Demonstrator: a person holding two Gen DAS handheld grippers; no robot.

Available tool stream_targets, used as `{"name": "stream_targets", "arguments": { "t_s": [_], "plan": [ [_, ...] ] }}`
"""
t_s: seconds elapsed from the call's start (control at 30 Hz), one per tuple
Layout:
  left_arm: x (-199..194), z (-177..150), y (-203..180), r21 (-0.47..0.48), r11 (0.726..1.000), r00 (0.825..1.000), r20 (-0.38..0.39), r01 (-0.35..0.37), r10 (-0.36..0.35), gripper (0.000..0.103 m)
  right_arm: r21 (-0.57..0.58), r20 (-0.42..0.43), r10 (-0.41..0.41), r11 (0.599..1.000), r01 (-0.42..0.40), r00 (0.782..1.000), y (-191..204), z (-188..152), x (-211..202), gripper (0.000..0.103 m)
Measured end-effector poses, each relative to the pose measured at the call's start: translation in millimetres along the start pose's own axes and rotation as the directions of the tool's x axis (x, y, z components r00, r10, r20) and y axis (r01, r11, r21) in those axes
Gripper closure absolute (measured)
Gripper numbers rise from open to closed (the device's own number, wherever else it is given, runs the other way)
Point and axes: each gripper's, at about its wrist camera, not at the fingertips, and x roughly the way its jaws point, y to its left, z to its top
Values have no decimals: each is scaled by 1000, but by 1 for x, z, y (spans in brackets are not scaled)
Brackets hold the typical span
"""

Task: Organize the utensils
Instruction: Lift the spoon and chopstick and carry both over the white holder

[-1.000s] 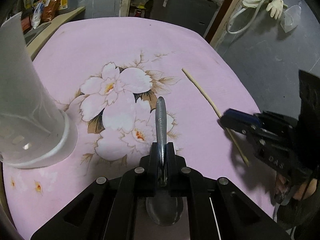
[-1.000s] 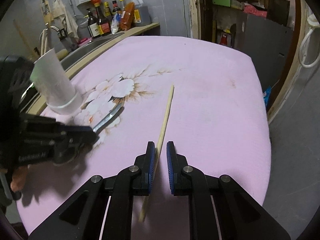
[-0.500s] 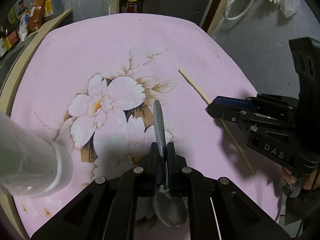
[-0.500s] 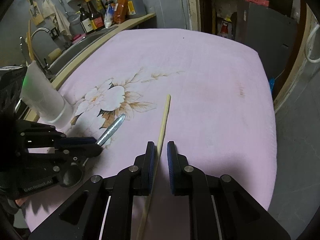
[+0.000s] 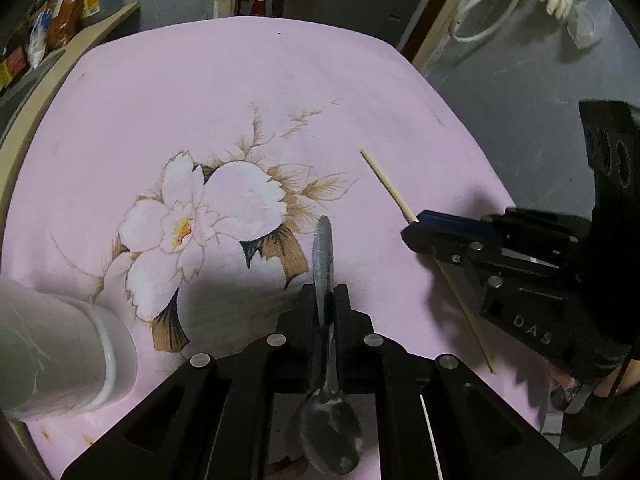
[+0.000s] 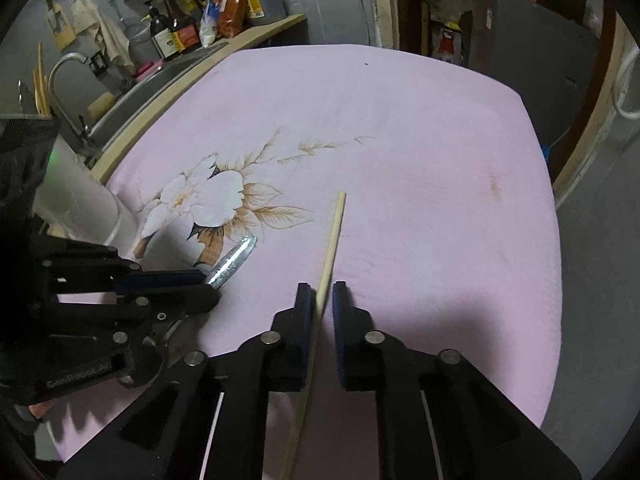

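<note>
Two utensils are accounted for, and neither is yet put away. Nearest the left camera, a metal spoon (image 5: 323, 248) is pinched by its handle in the left claw (image 5: 326, 292), whose jaws are pressed tight on it; the bowl hangs back under the claw and the handle tip juts forward above the cloth. Nearest the right camera, a single wooden chopstick (image 6: 335, 228) is straddled by the right claw (image 6: 321, 291), whose jaws have just been closing with the stick between them. The stick is seen against one pad, while a sliver of pink shows beside the other, so a firm pinch is not yet made and the chopstick is judged to be lying on the cloth. A little further off, at the left edge, a white container (image 5: 60, 352) is seen; it is taken to be the holder meant for the utensils, and nothing can be made out inside it. Beyond that, the worktop, covered by a pink flowered cloth (image 5: 160, 100), carries no other utensil. Furthest away, a sink counter crowded with bottles (image 6: 176, 28) is seen. Done so far: the spoon is secured. Left to do: the chopstick is to be gripped and lifted, and both pieces are to be carried to the container.
</note>
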Motion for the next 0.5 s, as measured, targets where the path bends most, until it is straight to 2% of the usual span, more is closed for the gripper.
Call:
{"name": "stream_targets", "arguments": {
  "t_s": [0.17,0.27,0.33,0.43,0.5],
  "plan": [
    [-11,-15,0,-28,999,997,75,35,-33,98,63,31,51,997,-53,998,-7,-6,-9,100],
    [-28,-33,-2,-18,999,987,156,45,-42,99,93,66,93,991,-99,993,-8,-16,-16,100],
    [-41,-45,-6,4,1000,976,217,28,-28,103,99,104,107,988,-117,989,-6,-24,-23,100],
    [-55,-61,-19,47,998,936,352,-31,12,103,90,204,110,987,-130,973,1,-36,-40,100],
    [-62,-70,-27,59,996,912,408,-69,39,103,75,274,102,989,-127,956,9,-44,-51,100]
  ]
}}
